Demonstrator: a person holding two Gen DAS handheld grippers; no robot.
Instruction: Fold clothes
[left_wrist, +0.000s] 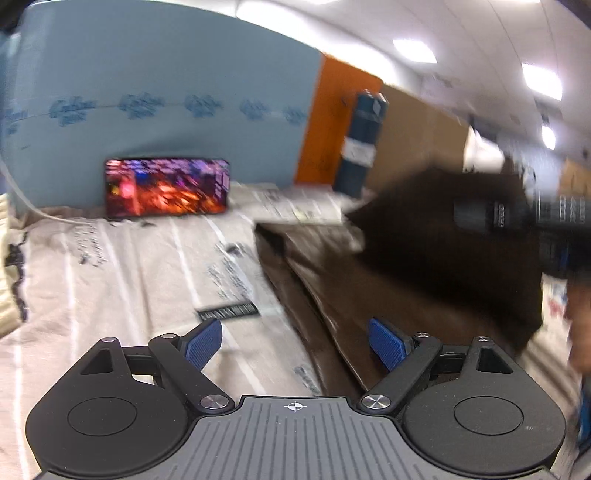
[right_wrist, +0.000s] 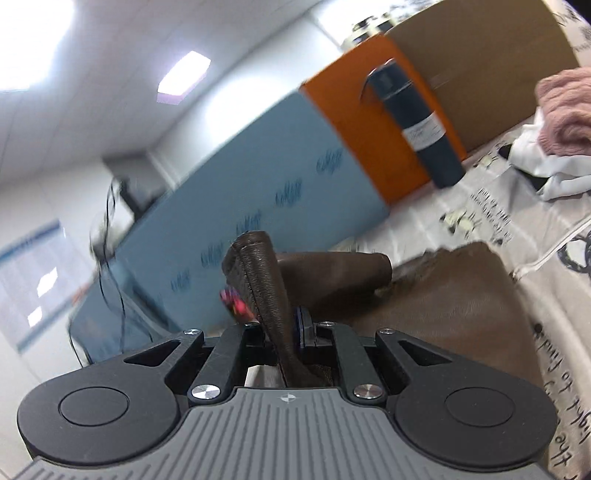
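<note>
A dark brown garment (left_wrist: 417, 266) lies on the printed beige cloth (left_wrist: 129, 277) that covers the table, with one part lifted at the right. My left gripper (left_wrist: 295, 343) is open and empty, its blue pads (left_wrist: 205, 343) spread above the garment's left edge. My right gripper (right_wrist: 280, 332) is shut on a hemmed edge of the brown garment (right_wrist: 258, 280) and holds it raised above the rest of the garment (right_wrist: 443, 295). The right gripper also shows as a dark blur in the left wrist view (left_wrist: 524, 214).
A phone (left_wrist: 166, 186) with a lit screen leans on a blue board (left_wrist: 159, 92) at the back. A dark blue bottle (right_wrist: 421, 125) stands by an orange panel (right_wrist: 354, 122) and a cardboard box (right_wrist: 487, 62). Pink and white clothes (right_wrist: 561, 125) lie at the right.
</note>
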